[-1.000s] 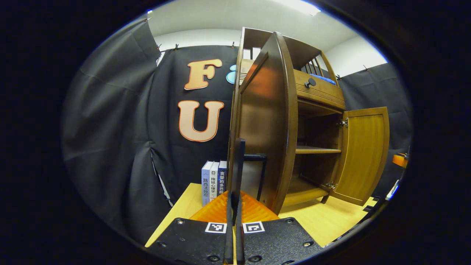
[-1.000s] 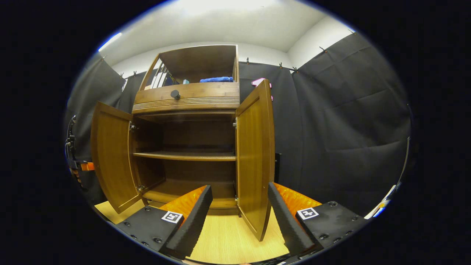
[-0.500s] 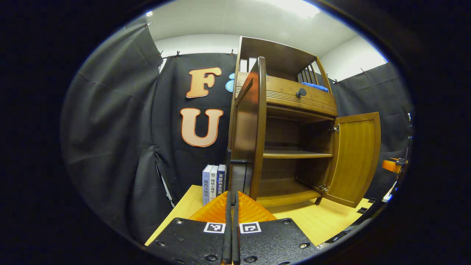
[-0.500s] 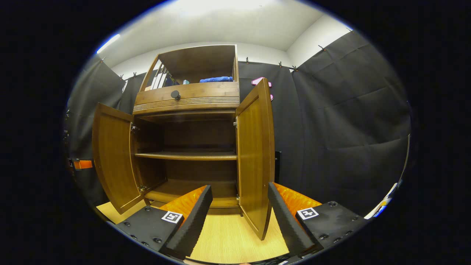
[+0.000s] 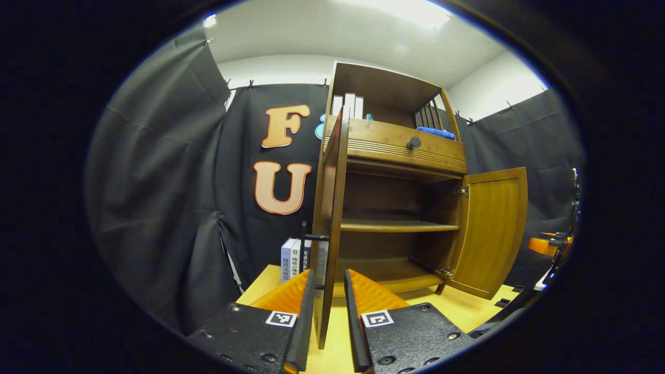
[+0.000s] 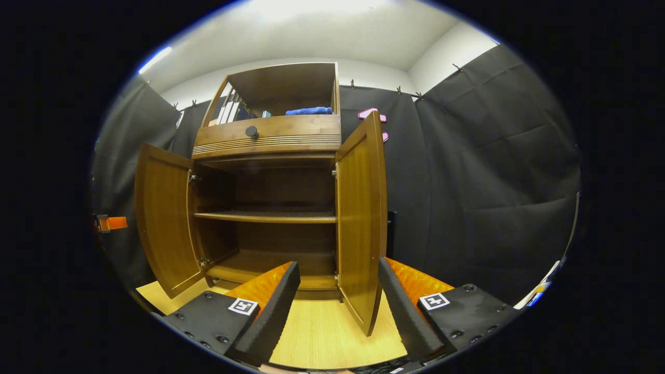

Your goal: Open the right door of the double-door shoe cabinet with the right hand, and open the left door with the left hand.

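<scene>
Black cloth hangs behind and beside the shoe cabinet, which we take as our landmark; it stands on a pale wooden table. We see both doors swung out. From the left gripper view, the left door is edge-on to us, its free edge standing in the gap of our left gripper. The fingers are parted on either side of that edge, and we cannot tell whether they touch it. The door's black handle pokes out on the far side, mostly hidden by the door. Some books stand on the table just left of the cabinet, half covered by the door. The right door hangs wide open on the cabinet's other side.

From the right gripper view, our right gripper is spread wide, holding nothing, with the right door's lower corner just beyond it. Inside the cabinet we see one shelf. Above the drawer with its dark knob lies a blue cloth; the upright things left of it are too small to make out.
</scene>
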Demonstrator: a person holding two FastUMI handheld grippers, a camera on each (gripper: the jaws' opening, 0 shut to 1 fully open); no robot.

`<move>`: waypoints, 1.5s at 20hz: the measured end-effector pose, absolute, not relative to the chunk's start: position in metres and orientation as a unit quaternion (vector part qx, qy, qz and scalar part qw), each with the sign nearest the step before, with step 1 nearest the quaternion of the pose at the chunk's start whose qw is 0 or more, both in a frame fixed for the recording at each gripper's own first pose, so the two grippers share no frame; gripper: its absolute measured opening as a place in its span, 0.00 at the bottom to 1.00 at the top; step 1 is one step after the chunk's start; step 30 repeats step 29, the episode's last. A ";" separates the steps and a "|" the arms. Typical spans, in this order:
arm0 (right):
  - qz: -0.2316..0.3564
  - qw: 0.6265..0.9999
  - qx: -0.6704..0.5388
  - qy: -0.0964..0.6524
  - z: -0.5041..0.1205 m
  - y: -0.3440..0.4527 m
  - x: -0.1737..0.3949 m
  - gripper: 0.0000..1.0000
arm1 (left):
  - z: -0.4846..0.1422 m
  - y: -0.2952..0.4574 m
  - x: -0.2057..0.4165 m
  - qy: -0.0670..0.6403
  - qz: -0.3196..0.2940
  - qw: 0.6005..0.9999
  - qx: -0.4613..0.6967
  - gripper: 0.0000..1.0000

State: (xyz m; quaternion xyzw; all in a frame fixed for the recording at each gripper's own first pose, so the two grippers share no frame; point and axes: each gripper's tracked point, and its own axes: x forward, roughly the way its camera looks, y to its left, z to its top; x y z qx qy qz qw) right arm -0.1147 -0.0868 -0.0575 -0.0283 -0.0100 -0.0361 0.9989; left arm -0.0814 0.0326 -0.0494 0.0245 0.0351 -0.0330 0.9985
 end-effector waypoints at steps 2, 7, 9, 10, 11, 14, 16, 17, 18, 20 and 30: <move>-0.038 0.999 -0.028 -0.010 -0.056 -0.090 -0.117 0.89 | -0.046 0.031 -0.080 0.031 -0.028 0.999 0.030 0.35; -0.042 0.999 -0.024 -0.011 -0.056 -0.097 -0.118 0.89 | -0.042 0.026 -0.081 0.027 -0.025 0.999 0.029 0.65; -0.041 0.999 -0.022 -0.009 -0.057 -0.099 -0.118 0.89 | -0.041 0.022 -0.081 0.024 -0.025 0.999 0.028 0.78; -0.042 0.999 -0.022 -0.010 -0.057 -0.100 -0.119 0.89 | -0.039 0.024 -0.080 0.021 -0.019 0.999 0.029 0.84; -0.042 0.999 -0.022 -0.010 -0.057 -0.101 -0.119 0.89 | -0.036 0.024 -0.081 0.019 -0.019 0.999 0.029 0.91; -0.044 0.999 -0.022 -0.010 -0.058 -0.104 -0.120 0.89 | -0.032 0.022 -0.081 0.014 -0.017 0.999 0.034 0.90; -0.044 0.999 -0.021 -0.009 -0.058 -0.105 -0.119 0.89 | -0.031 0.022 -0.080 0.013 -0.013 0.999 0.035 0.90; -0.044 0.999 -0.022 -0.009 -0.058 -0.105 -0.119 0.89 | -0.031 0.022 -0.080 0.013 -0.013 0.999 0.035 0.90; -0.045 0.999 -0.023 -0.009 -0.058 -0.106 -0.119 0.89 | -0.031 0.021 -0.080 0.014 -0.013 0.999 0.034 0.97; -0.045 0.999 -0.024 -0.009 -0.059 -0.106 -0.121 0.89 | -0.033 0.020 -0.080 0.018 -0.015 0.999 0.031 0.89; -0.046 0.999 -0.024 -0.010 -0.058 -0.108 -0.119 0.89 | -0.031 0.017 -0.078 0.015 -0.017 0.999 0.033 0.94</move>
